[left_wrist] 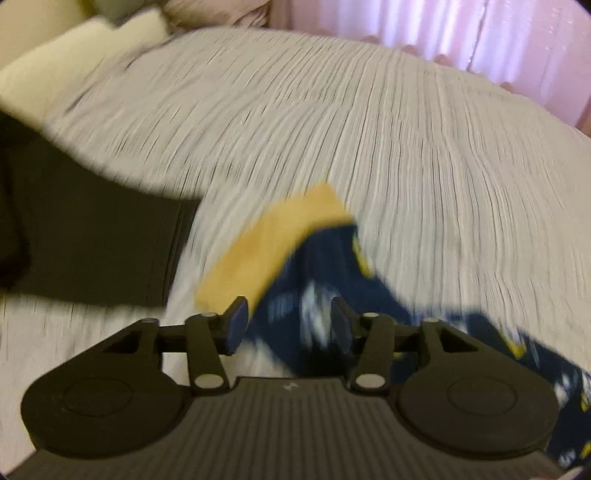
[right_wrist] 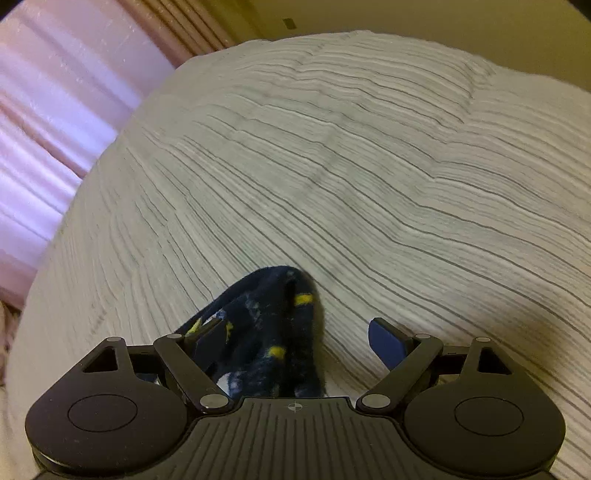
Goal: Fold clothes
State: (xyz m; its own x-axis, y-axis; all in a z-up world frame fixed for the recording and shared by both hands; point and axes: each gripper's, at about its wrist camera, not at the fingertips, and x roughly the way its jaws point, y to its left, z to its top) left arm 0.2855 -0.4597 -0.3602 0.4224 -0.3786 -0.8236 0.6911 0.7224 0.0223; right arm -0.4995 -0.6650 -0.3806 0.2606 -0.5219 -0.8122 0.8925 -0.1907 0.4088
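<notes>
Both grippers I see gaping: left gripper [left_wrist: 289, 322] over the navy, yellow-cuffed patterned fleece garment [left_wrist: 328, 273], right gripper [right_wrist: 297, 341] straddling it on the grey ribbed bedspread [right_wrist: 332, 166].

The striped bed cover [right_wrist: 369, 166] lay open and bare far ahead toward the pink curtain [left_wrist: 461, 33], while the navy patterned garment [left_wrist: 332, 280] with its yellow panel [left_wrist: 273, 243] blocked the near middle and a black garment [left_wrist: 92, 236] filled the left.
</notes>
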